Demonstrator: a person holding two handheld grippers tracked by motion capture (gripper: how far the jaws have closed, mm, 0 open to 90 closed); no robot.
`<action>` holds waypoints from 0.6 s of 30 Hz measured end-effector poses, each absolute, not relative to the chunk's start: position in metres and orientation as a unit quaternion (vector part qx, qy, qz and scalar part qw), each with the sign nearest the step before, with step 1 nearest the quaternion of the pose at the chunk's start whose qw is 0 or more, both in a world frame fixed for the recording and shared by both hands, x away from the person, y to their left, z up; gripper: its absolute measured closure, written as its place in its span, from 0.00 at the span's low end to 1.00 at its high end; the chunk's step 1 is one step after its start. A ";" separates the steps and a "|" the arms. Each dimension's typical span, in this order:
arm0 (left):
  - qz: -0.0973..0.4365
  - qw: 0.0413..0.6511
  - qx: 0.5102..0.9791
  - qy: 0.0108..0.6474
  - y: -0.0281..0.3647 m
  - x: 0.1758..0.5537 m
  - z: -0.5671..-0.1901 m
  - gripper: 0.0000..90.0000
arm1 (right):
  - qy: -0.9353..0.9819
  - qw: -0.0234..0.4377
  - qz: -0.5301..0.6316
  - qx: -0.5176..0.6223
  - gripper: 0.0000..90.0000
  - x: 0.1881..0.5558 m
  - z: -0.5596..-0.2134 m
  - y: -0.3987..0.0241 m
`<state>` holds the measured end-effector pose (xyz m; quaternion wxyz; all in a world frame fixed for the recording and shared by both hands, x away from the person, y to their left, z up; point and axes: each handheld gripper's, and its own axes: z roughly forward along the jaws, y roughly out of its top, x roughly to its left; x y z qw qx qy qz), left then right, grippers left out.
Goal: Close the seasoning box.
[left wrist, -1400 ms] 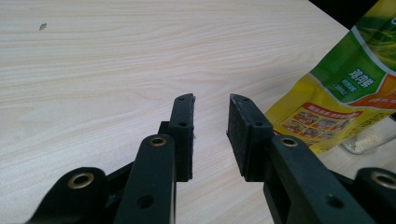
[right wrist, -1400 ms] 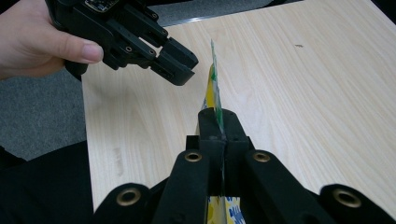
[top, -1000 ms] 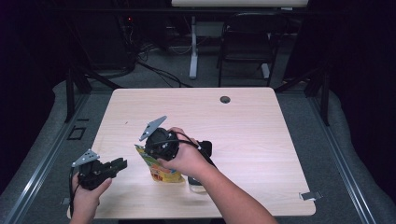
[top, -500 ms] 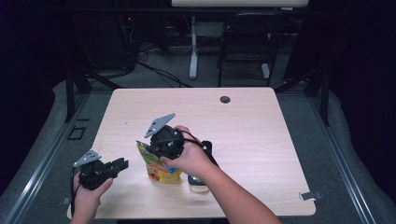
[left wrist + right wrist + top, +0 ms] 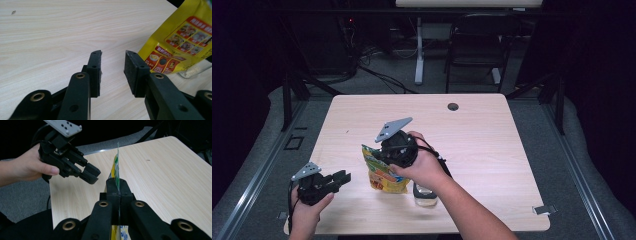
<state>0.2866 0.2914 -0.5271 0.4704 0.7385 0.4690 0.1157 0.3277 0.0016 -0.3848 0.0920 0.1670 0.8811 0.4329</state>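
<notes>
**Two claws, one yellow bag**

Two claws are mine; my right claw (image 5: 388,159), in the middle of the high view, pinches the top edge of the yellow bag (image 5: 384,176) tight, holding it upright on the table (image 5: 492,140); my left claw (image 5: 341,178), at the lower left, has just been opening and holds nothing; a small clear jar (image 5: 424,194) sits just right of the bag.

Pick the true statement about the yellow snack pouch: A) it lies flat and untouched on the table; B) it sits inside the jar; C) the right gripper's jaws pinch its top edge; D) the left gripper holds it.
C: the right gripper clamps the yellow pouch's top edge between shut jaws.
</notes>
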 end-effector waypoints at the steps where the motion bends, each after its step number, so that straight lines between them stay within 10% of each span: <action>1: 0.115 0.474 0.738 0.466 0.290 0.286 -0.528 0.74 | 0.878 0.091 0.439 0.169 1.00 0.328 -0.384 0.000; 18: 0.100 0.488 0.751 0.433 0.268 0.280 -0.528 0.60 | 0.865 0.112 0.457 0.176 1.00 0.327 -0.366 -0.022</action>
